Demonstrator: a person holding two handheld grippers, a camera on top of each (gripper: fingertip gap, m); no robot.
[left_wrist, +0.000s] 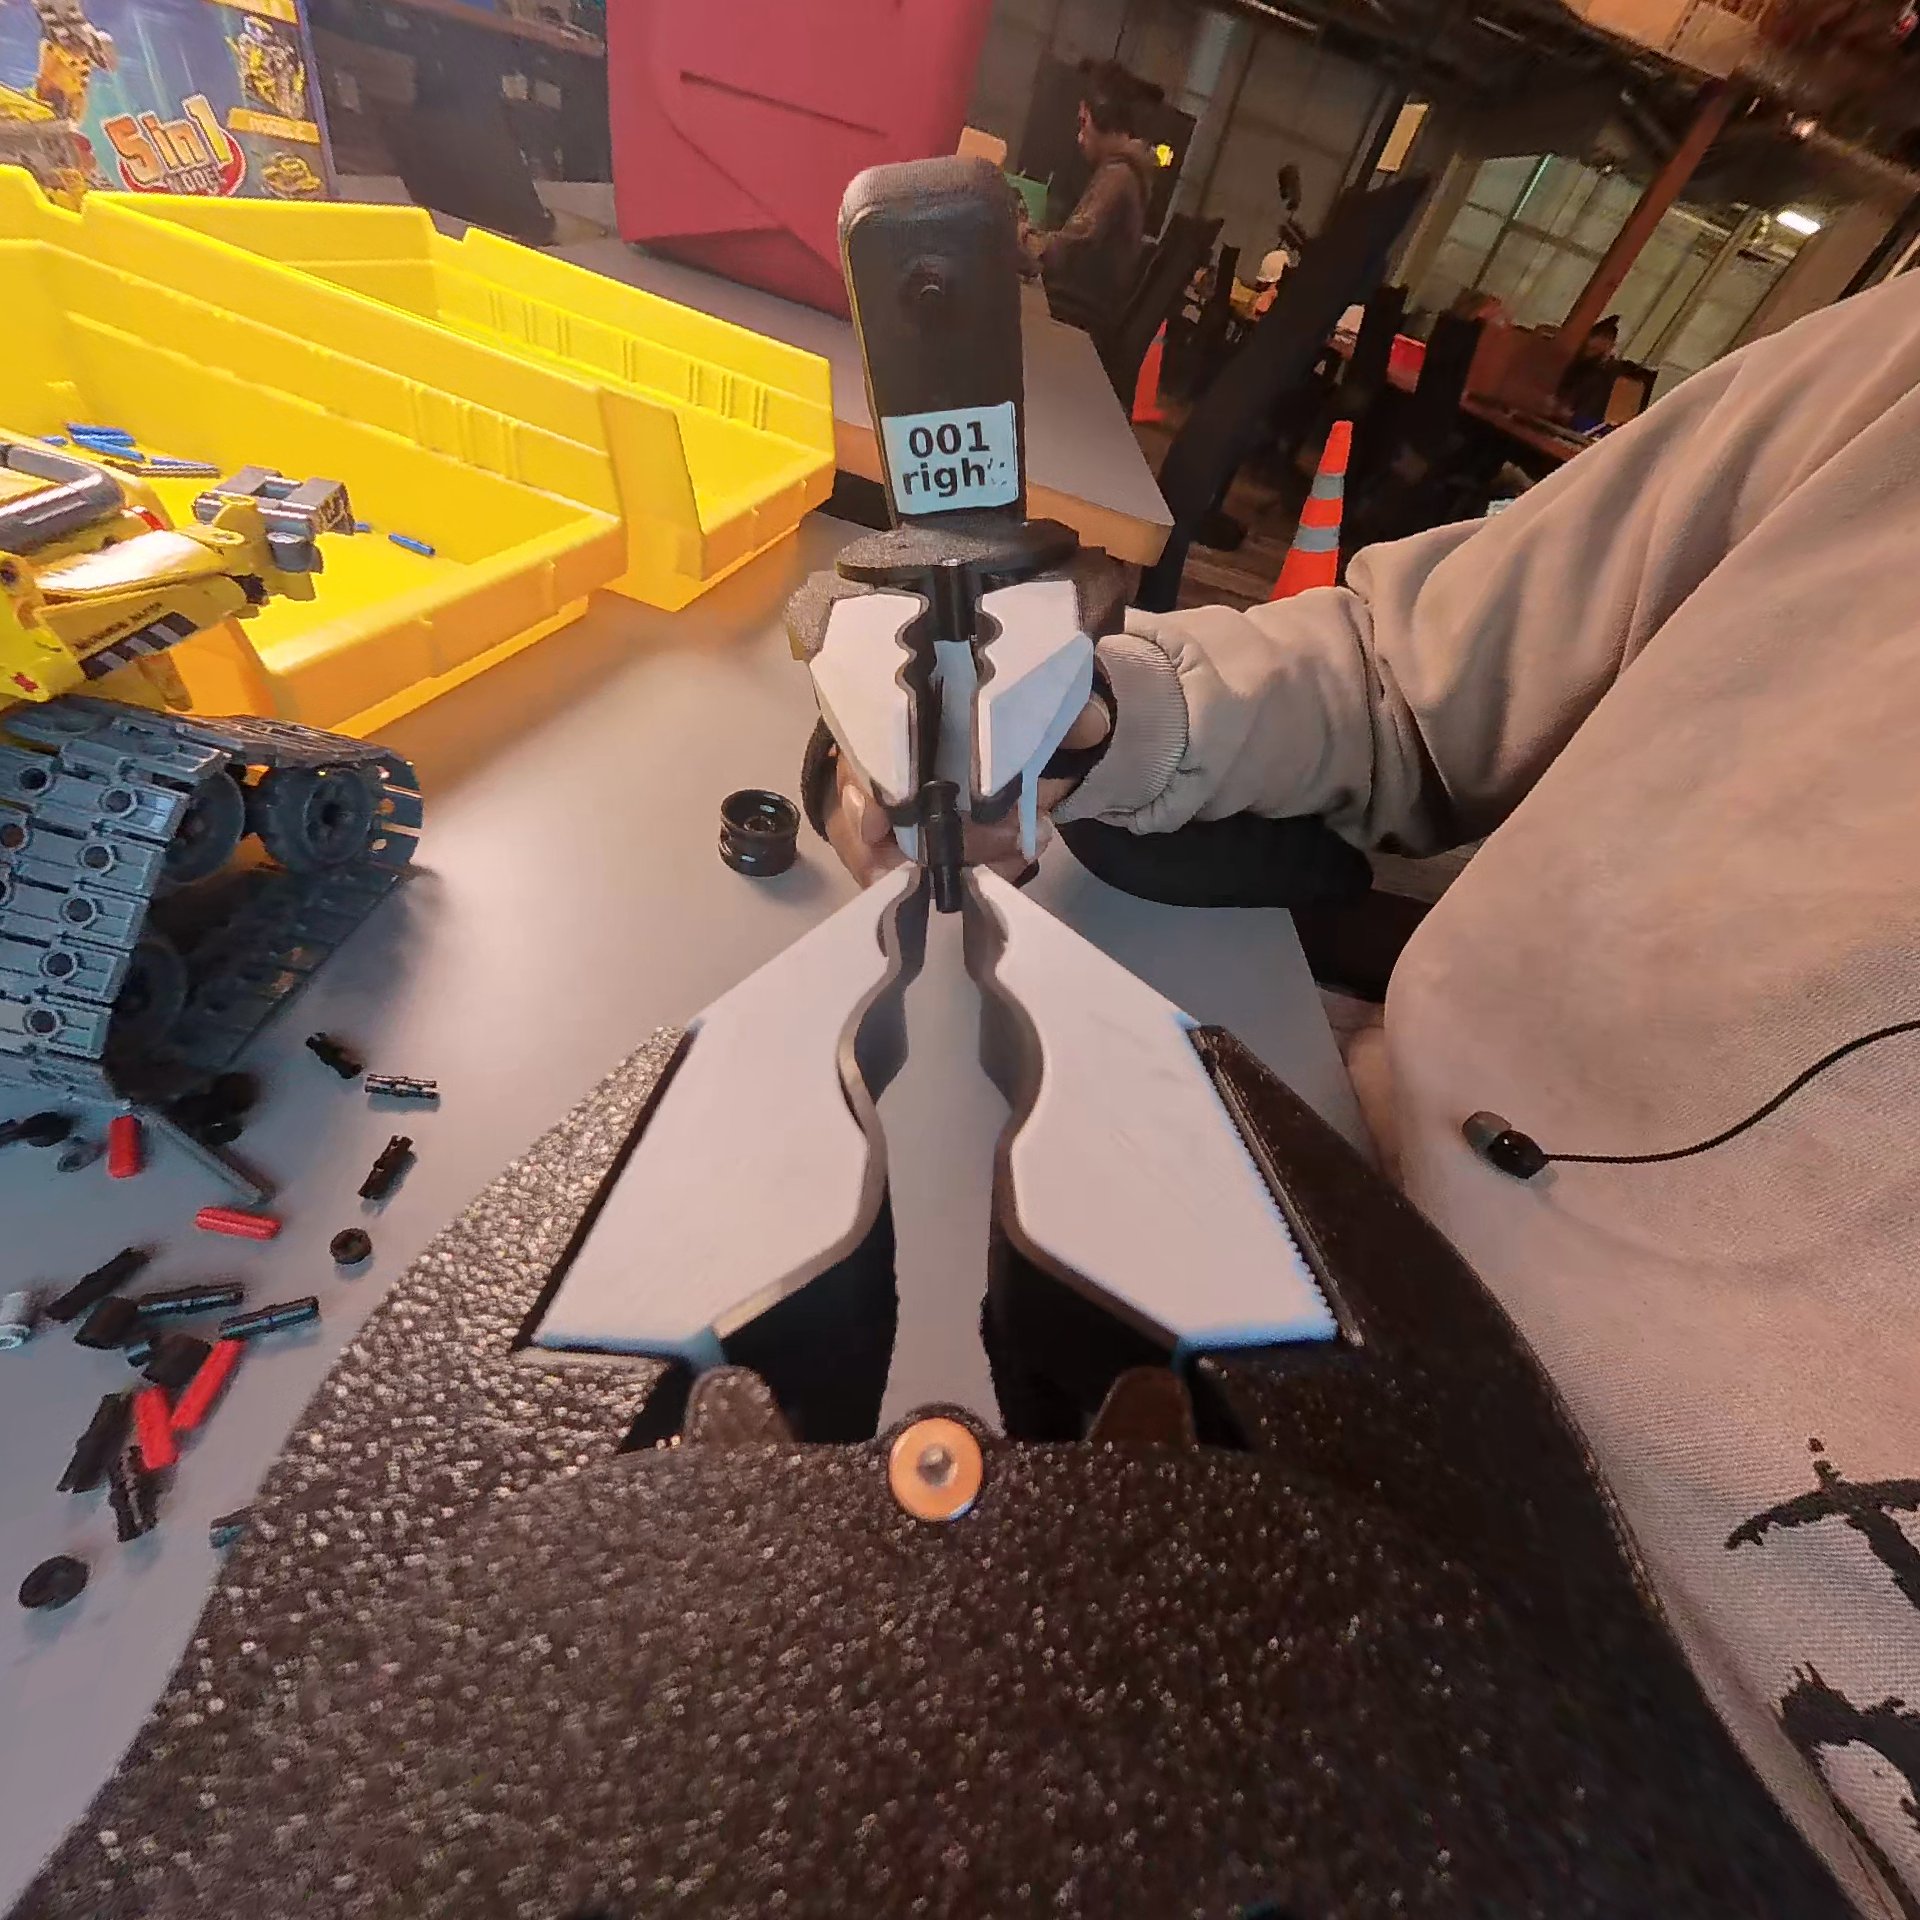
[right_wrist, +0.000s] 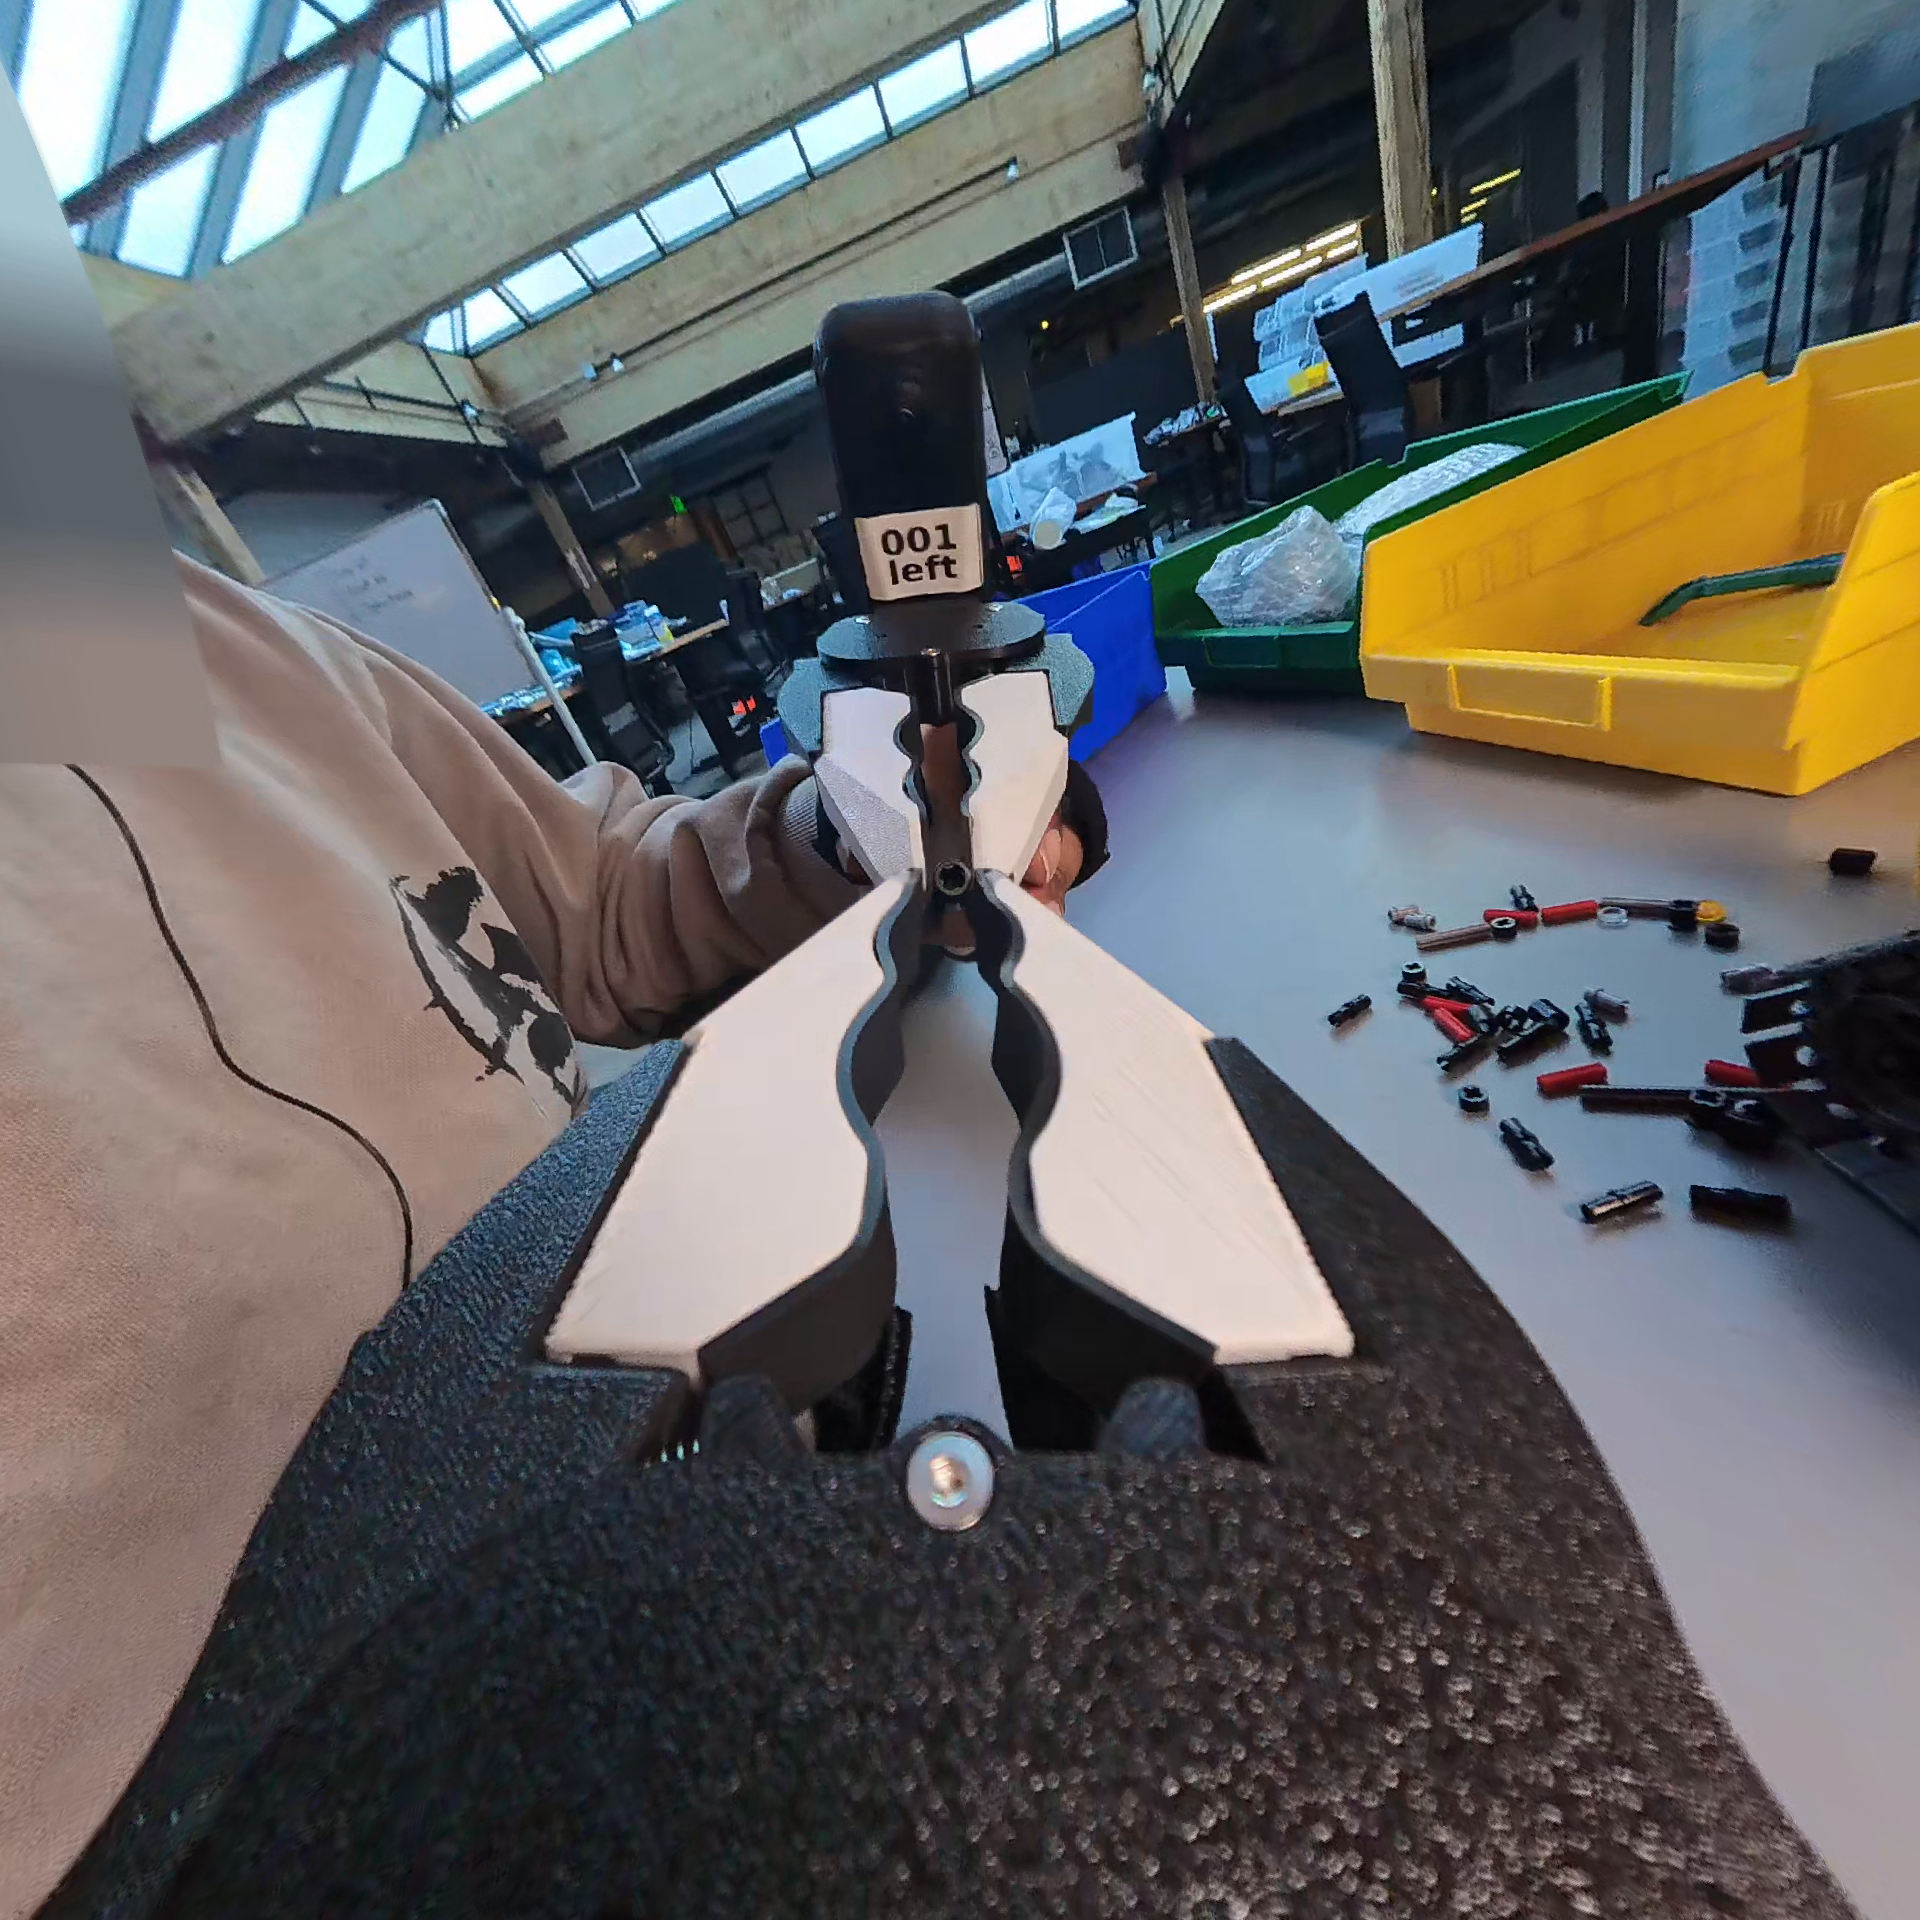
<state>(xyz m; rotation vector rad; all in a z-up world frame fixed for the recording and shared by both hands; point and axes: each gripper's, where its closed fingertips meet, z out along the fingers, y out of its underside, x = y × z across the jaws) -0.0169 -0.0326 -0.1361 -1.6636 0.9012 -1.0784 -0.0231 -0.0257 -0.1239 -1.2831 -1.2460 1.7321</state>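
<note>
Now both grippers meet tip to tip above the desk (left_wrist: 623, 831), left gripper (left_wrist: 943, 883) and right gripper (right_wrist: 951, 883) jaws each pinching one shared black pin (left_wrist: 945, 831), presumably steadying it.

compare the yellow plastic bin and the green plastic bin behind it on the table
The yellow plastic bin stands nearer and holds one curved green strip. The green plastic bin, behind it, holds crumpled clear plastic wrap. Both are open-topped and rest on the grey table.
</note>
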